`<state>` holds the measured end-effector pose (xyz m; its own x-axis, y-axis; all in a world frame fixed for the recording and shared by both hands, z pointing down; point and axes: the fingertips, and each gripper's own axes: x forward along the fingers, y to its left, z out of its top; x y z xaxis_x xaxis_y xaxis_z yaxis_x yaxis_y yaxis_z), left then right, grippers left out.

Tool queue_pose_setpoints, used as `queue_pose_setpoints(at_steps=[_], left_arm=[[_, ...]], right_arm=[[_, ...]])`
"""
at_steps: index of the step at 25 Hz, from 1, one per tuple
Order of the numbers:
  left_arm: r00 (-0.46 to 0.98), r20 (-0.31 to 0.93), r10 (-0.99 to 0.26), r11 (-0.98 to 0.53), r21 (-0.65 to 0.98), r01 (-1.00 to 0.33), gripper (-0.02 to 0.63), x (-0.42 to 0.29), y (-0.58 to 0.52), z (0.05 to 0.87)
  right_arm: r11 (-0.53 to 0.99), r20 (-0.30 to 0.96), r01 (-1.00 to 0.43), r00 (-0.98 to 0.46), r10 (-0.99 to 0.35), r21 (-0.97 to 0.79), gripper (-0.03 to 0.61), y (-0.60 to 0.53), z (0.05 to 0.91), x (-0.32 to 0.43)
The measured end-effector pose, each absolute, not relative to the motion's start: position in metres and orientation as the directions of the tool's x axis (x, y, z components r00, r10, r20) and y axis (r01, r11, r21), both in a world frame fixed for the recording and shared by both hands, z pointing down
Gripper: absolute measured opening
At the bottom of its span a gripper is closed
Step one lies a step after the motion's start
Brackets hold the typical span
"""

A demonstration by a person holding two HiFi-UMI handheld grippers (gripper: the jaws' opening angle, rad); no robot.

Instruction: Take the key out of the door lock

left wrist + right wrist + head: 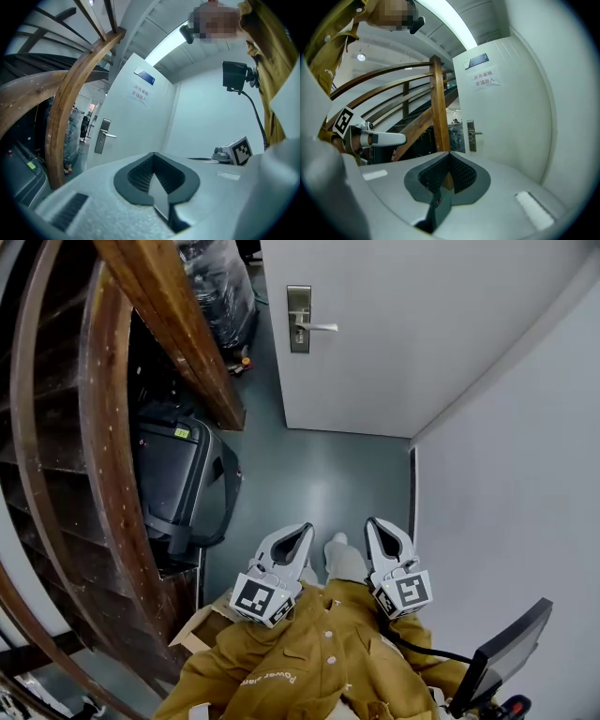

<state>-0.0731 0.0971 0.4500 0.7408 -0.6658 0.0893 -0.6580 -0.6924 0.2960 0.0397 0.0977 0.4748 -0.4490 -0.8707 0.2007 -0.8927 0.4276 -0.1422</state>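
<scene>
The white door (412, 324) stands closed ahead, across the grey floor. Its metal lock plate (298, 320) carries a lever handle (321, 327); the plate also shows small in the left gripper view (102, 137) and the right gripper view (471, 136). A key in the lock is too small to make out. My left gripper (304, 531) and right gripper (374, 524) are held close to the body, side by side, far short of the door. In their own views the left gripper (154, 155) and right gripper (449, 155) are each shut, with nothing between the pads.
A curved wooden stair rail (103, 456) and a slanted beam (178, 324) fill the left. A black case (173, 474) sits under the stairs, a wrapped bundle (220, 287) beyond it. A white wall (525, 484) runs along the right. A dark screen (506, 648) sits at bottom right.
</scene>
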Motion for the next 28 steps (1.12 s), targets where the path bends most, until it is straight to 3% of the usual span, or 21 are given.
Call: queue_pose_setpoints(at_steps=[6, 17, 28], left_arm=[[0.716, 0.106, -0.69, -0.661, 0.31, -0.683, -0.003, -0.07, 0.049, 0.459], [0.676, 0.102, -0.73, -0.633, 0.272, -0.724, -0.003, -0.003, -0.056, 0.45], [0.668, 0.127, -0.733, -0.618, 0.285, -0.732, -0.003, 0.004, -0.157, 0.465]], right_arm=[[0.441, 0.212, -0.882, -0.469, -0.857, -0.167, 0.006, 0.043, 0.486, 0.047], [0.504, 0.142, -0.851, -0.522, -0.841, -0.146, 0.006, -0.06, 0.471, 0.114], [0.496, 0.15, -0.853, -0.518, -0.842, -0.164, 0.006, -0.148, 0.485, 0.126]])
